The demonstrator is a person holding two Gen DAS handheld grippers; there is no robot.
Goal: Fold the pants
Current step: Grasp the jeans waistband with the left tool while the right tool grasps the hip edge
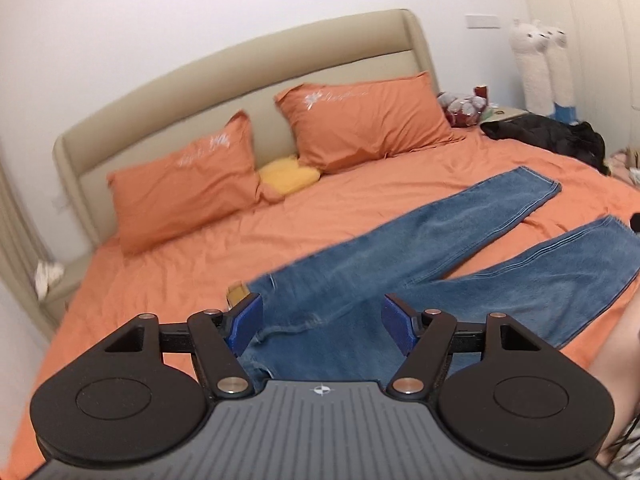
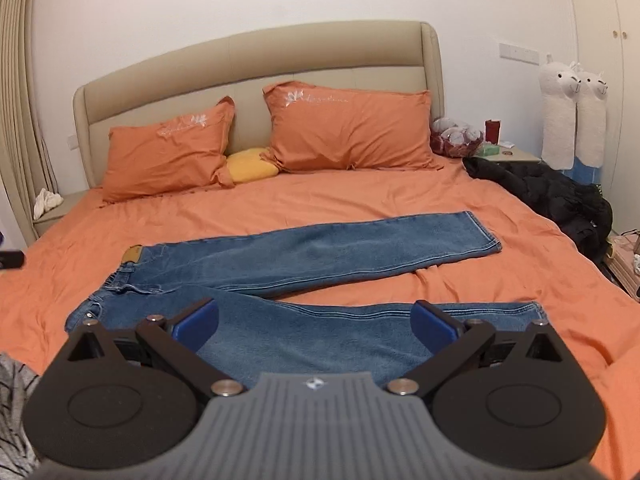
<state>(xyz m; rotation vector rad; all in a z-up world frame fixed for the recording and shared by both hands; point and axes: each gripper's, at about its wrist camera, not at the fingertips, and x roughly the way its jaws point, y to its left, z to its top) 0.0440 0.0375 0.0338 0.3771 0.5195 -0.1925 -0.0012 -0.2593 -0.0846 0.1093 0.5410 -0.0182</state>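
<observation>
A pair of blue jeans [image 1: 440,236] lies flat on the orange bed sheet [image 1: 168,280], its two legs spread apart in a V towards the right. In the right wrist view the jeans [image 2: 320,252] have the waistband with a tan patch at the left and the hems at the right. My left gripper [image 1: 322,320] hovers over the waist end, open, with denim below but nothing pinched between the blue pads [image 1: 246,320]. My right gripper [image 2: 316,326] hangs above the near leg, open wide and holding nothing.
Two orange pillows [image 2: 348,128] and a yellow cushion [image 2: 252,166] lean on the beige headboard [image 2: 256,56]. A black jacket [image 2: 560,196] lies on the bed's right edge by a cluttered nightstand [image 2: 504,152]. Two white plush alpacas [image 2: 572,116] stand beside it. A striped cloth [image 2: 16,412] shows at lower left.
</observation>
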